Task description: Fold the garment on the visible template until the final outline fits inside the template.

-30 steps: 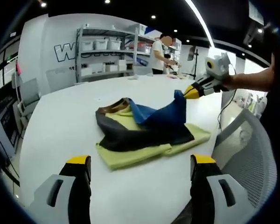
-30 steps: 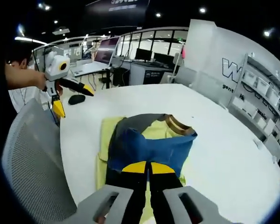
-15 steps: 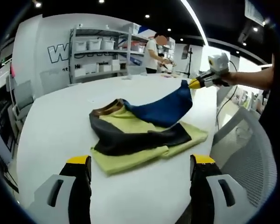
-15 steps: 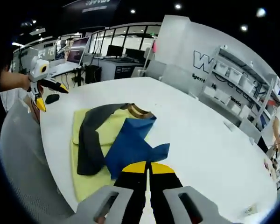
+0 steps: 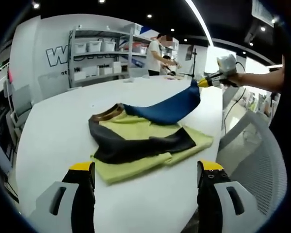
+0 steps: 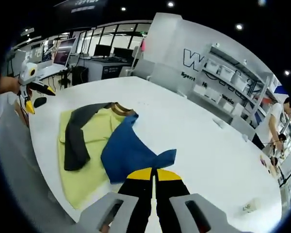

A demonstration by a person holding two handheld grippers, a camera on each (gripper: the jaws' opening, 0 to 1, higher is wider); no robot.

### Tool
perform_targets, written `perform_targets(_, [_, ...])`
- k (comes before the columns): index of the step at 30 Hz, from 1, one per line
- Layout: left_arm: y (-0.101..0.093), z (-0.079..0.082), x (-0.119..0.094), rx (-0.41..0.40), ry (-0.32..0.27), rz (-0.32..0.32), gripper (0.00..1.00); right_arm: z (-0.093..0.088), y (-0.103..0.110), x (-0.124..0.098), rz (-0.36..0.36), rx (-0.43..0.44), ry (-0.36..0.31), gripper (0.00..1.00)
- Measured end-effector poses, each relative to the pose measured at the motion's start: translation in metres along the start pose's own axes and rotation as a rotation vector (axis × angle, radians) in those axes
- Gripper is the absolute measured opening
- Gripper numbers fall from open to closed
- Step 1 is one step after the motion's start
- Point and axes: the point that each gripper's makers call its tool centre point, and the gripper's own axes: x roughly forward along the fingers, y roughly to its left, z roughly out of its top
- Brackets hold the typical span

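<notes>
Your right gripper is clamped on the blue panel of the blue, grey and yellow-green garment, lifting it clear of the white desk to swing it over, while your left gripper waits wide apart, holding nothing.

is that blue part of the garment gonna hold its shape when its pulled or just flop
Likely floppy: the blue panel sags in a curve between the right gripper and the collar. Probably light, since one pinched corner lifts it. It may drag the rest of the garment along the table if pulled further.
</notes>
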Motion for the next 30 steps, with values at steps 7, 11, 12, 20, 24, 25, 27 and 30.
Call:
perform_targets(7, [-0.001, 0.001, 0.0, -0.002, -0.011, -0.007, 0.85, -0.004, -0.012, -0.01, -0.042, 0.018, 0.002, 0.0])
perform_targets(11, [-0.002, 0.002, 0.001, 0.0, -0.015, -0.01, 0.85, -0.009, -0.018, -0.016, -0.063, 0.025, 0.009, 0.0])
perform_targets(12, [-0.002, 0.002, 0.001, 0.0, -0.016, -0.011, 0.85, -0.01, -0.02, -0.018, -0.073, 0.019, 0.011, 0.0])
perform_targets(20, [-0.003, 0.003, 0.001, 0.002, -0.021, -0.019, 0.85, -0.004, -0.032, -0.023, -0.138, 0.047, -0.014, 0.0])
perform_targets(24, [-0.004, 0.002, -0.001, 0.001, -0.018, -0.021, 0.85, 0.0, -0.013, -0.012, -0.102, 0.031, -0.012, 0.0])
perform_targets(25, [-0.004, 0.002, -0.002, 0.001, -0.019, -0.021, 0.85, -0.001, -0.006, -0.008, -0.089, 0.035, -0.011, 0.0])
perform_targets(27, [-0.005, 0.001, -0.004, 0.002, -0.015, -0.021, 0.84, -0.005, 0.005, -0.001, -0.062, 0.048, -0.007, 0.0])
perform_targets(30, [-0.008, 0.002, -0.01, 0.004, -0.019, -0.011, 0.84, -0.018, 0.025, 0.012, -0.006, 0.057, 0.021, 0.0])
